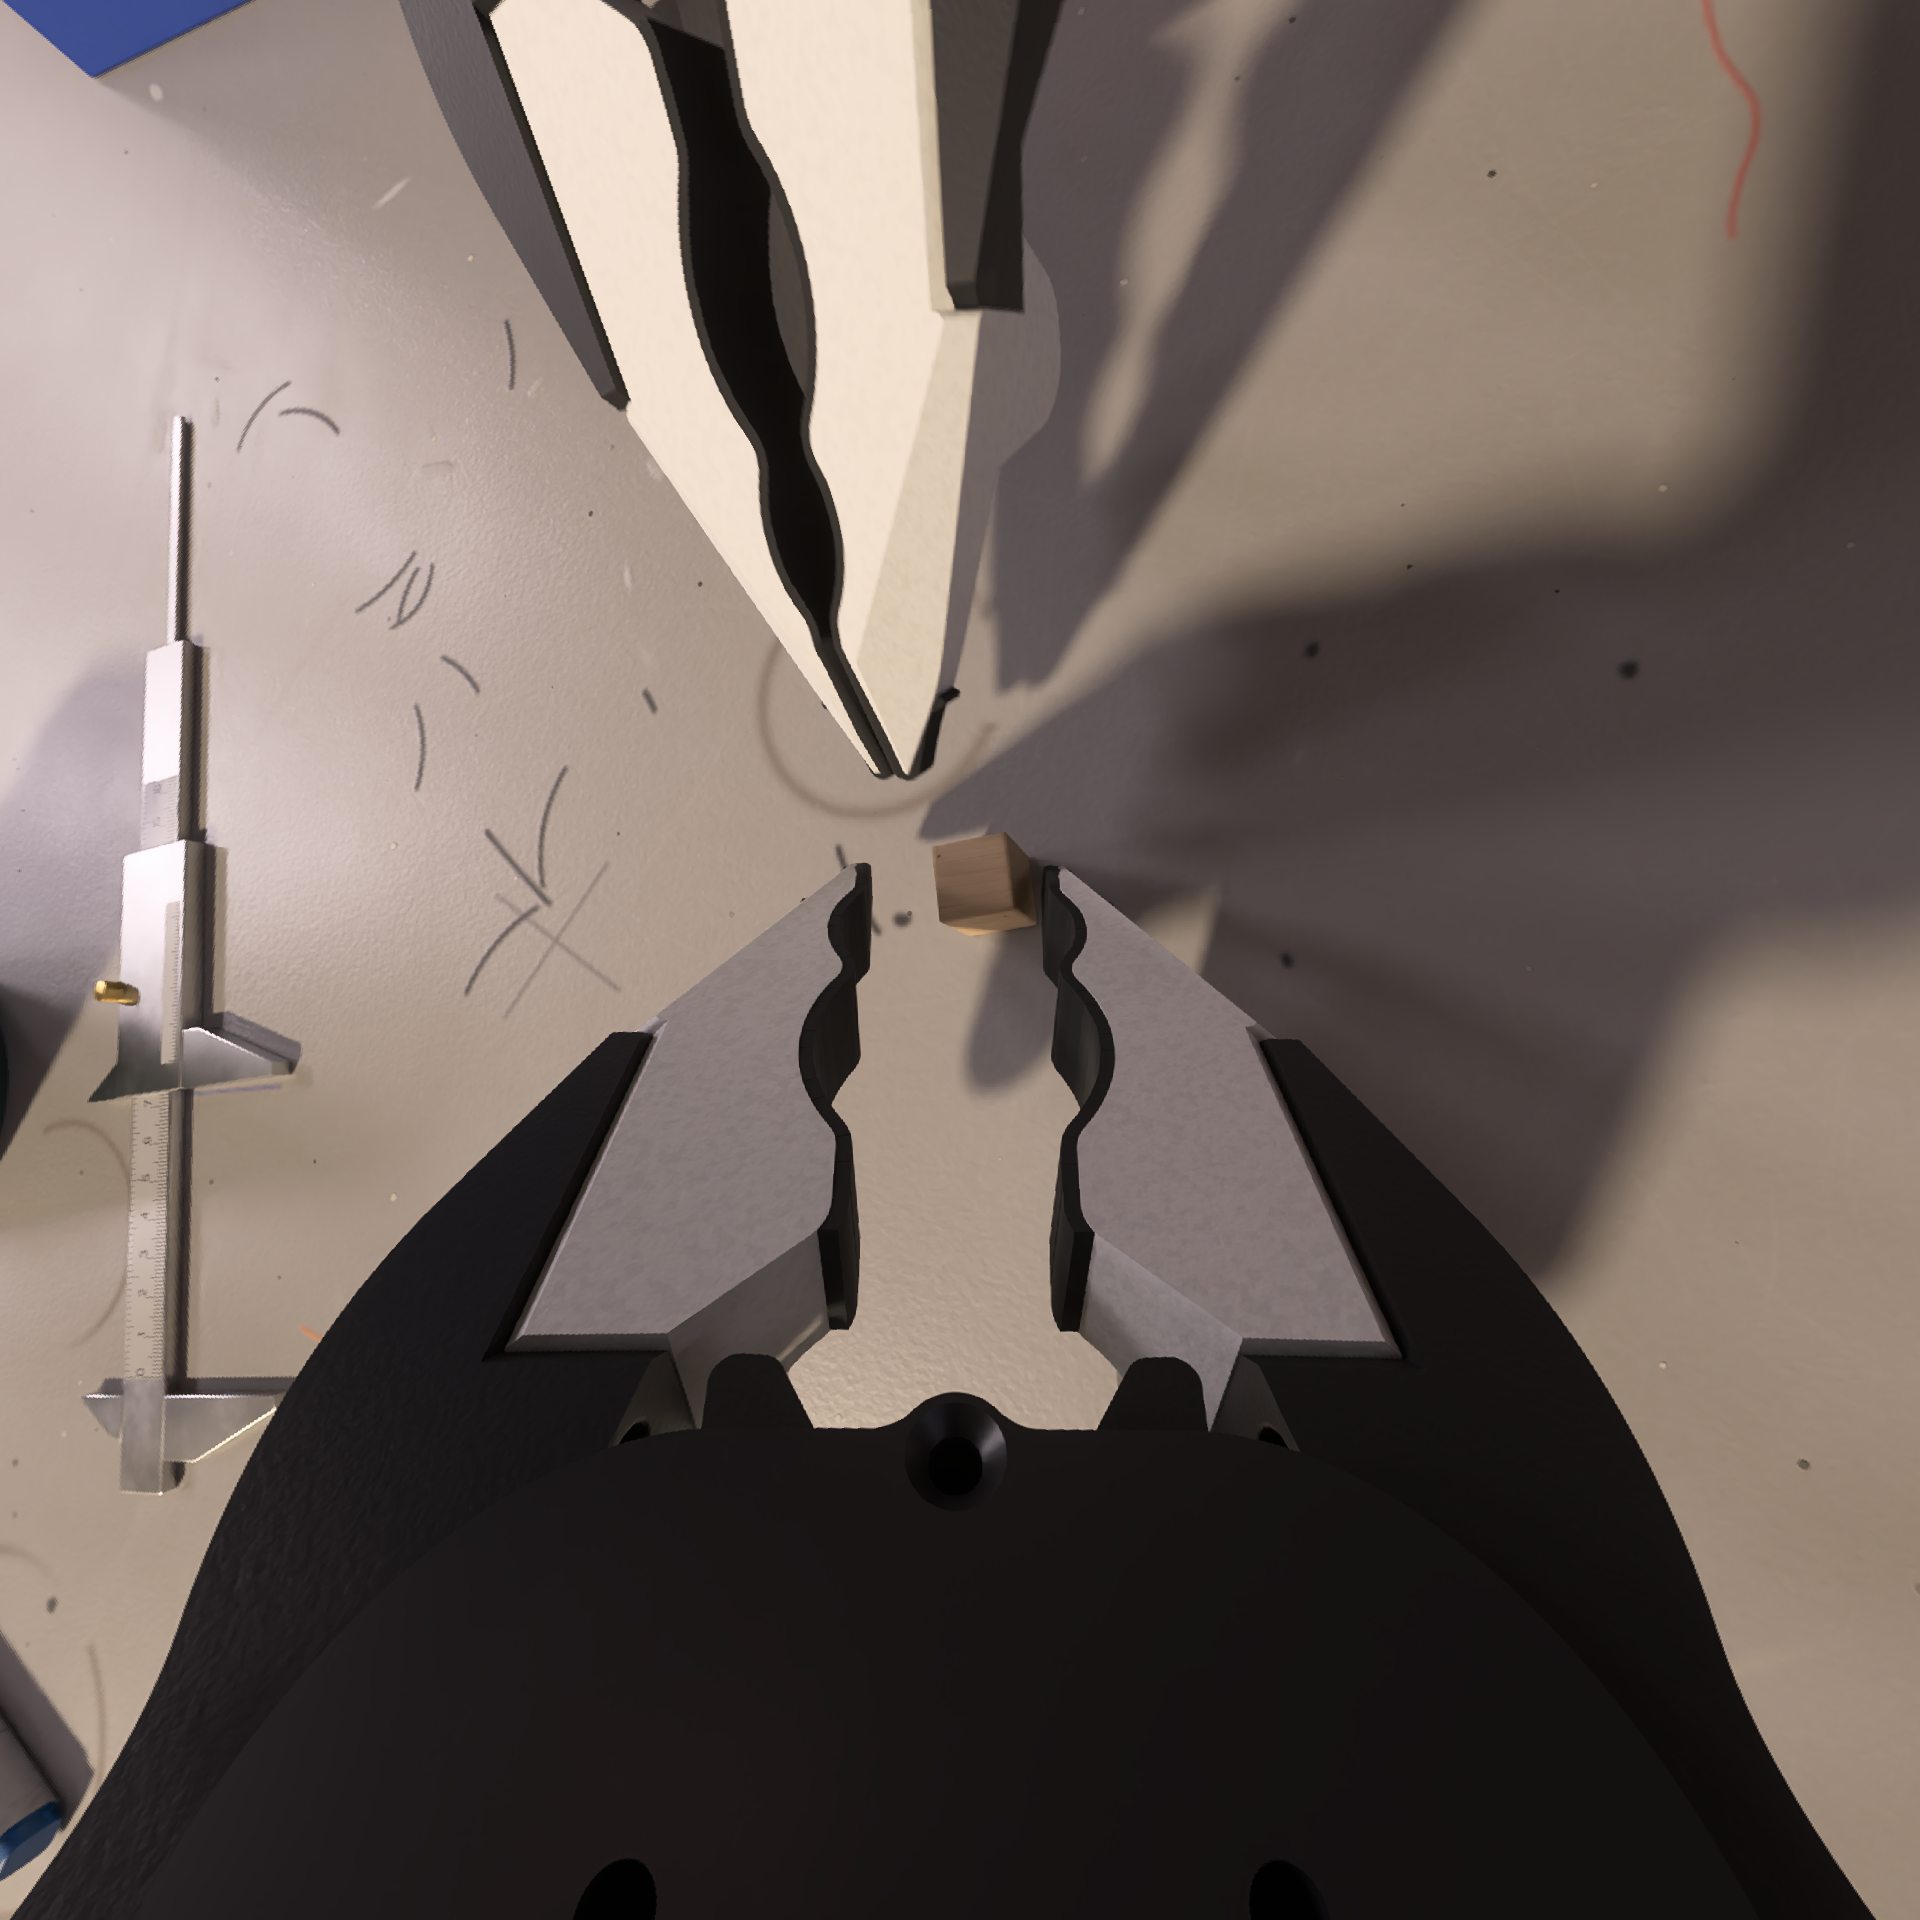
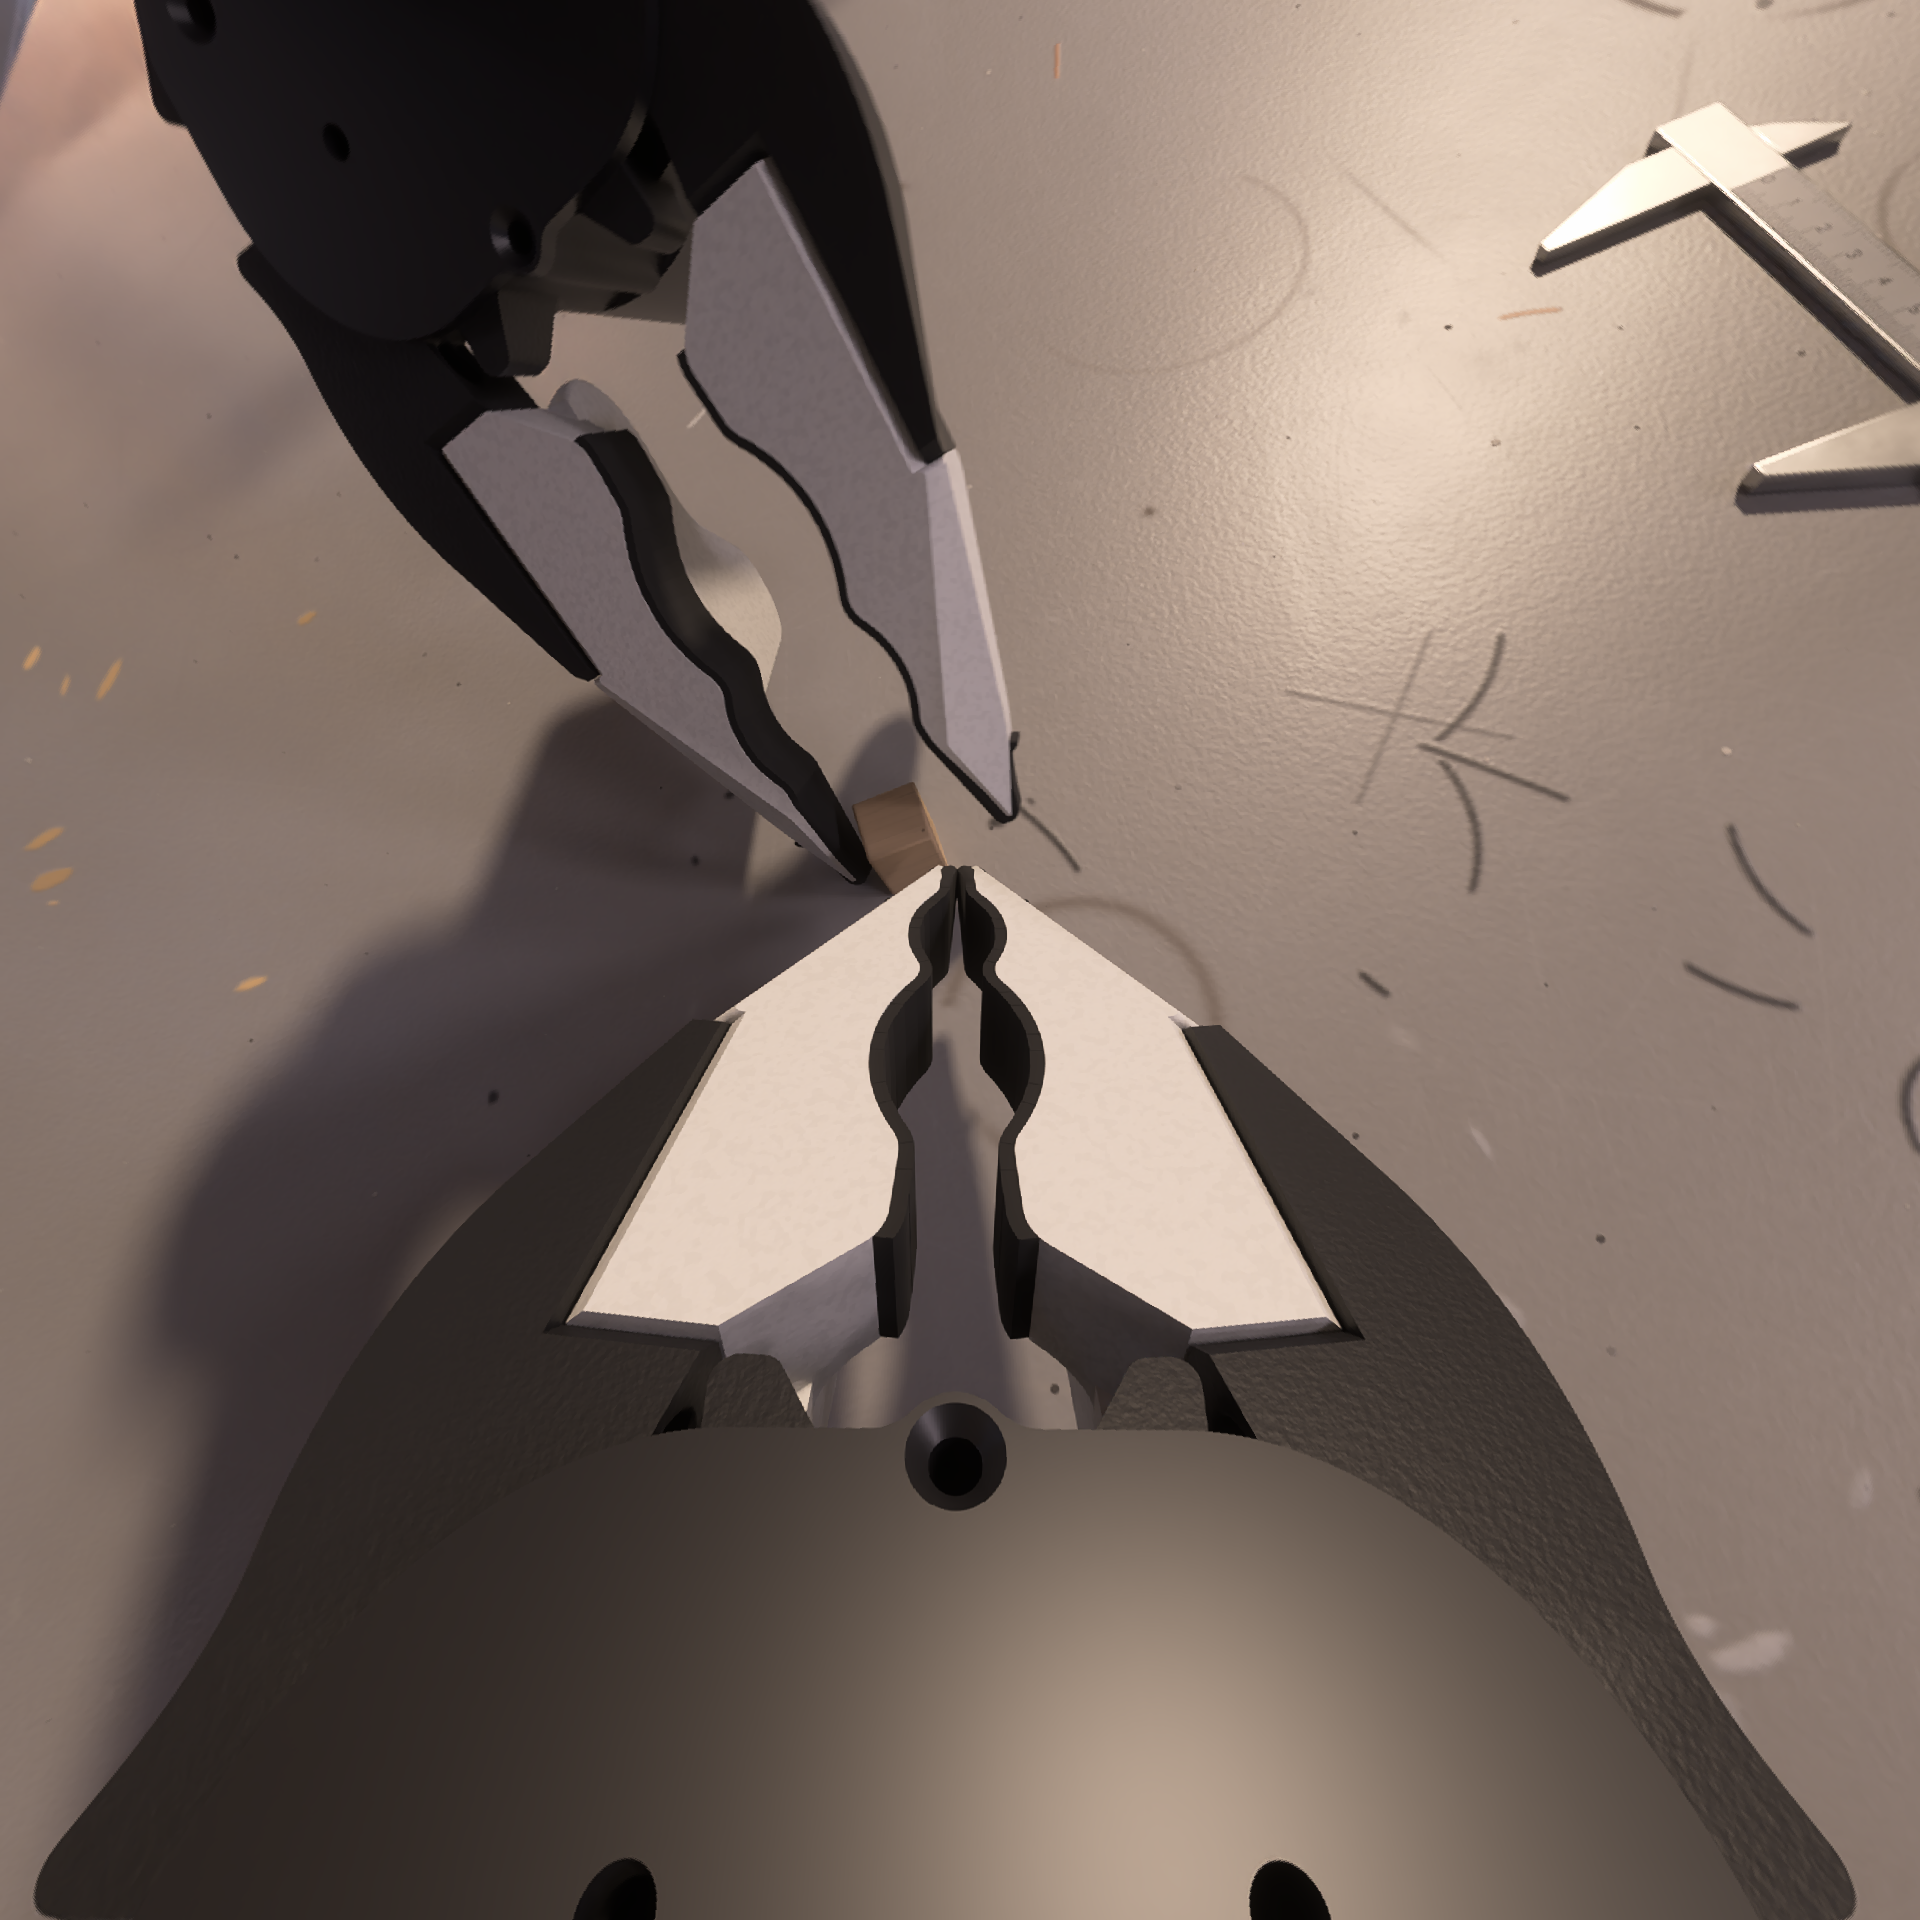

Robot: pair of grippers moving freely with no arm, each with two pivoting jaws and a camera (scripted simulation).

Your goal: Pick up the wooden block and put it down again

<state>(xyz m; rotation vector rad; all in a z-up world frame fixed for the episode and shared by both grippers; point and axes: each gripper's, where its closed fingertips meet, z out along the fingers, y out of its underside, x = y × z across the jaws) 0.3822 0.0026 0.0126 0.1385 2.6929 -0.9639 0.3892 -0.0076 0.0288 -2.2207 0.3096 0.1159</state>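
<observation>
A small wooden block [image 1: 982,883] lies on the beige table. My left gripper [image 1: 954,891] is open, with the block between its fingertips and against the right-hand finger [image 1: 1055,904]; the other finger stands apart from it. My right gripper [image 2: 954,875] is shut and empty, its tips just short of the block [image 2: 899,831]. In the left wrist view the right gripper [image 1: 899,767] comes in from the top, pointing down at the table just beyond the block. In the right wrist view the left gripper [image 2: 925,836] comes in from the upper left, around the block.
A metal caliper [image 1: 166,1039] lies left of the left gripper and shows at the upper right of the right wrist view [image 2: 1766,229]. A blue object [image 1: 135,31] sits at the top left corner. A blue-capped cylinder [image 1: 31,1787] lies at the lower left. Pencil marks cover the table [image 1: 1558,1039].
</observation>
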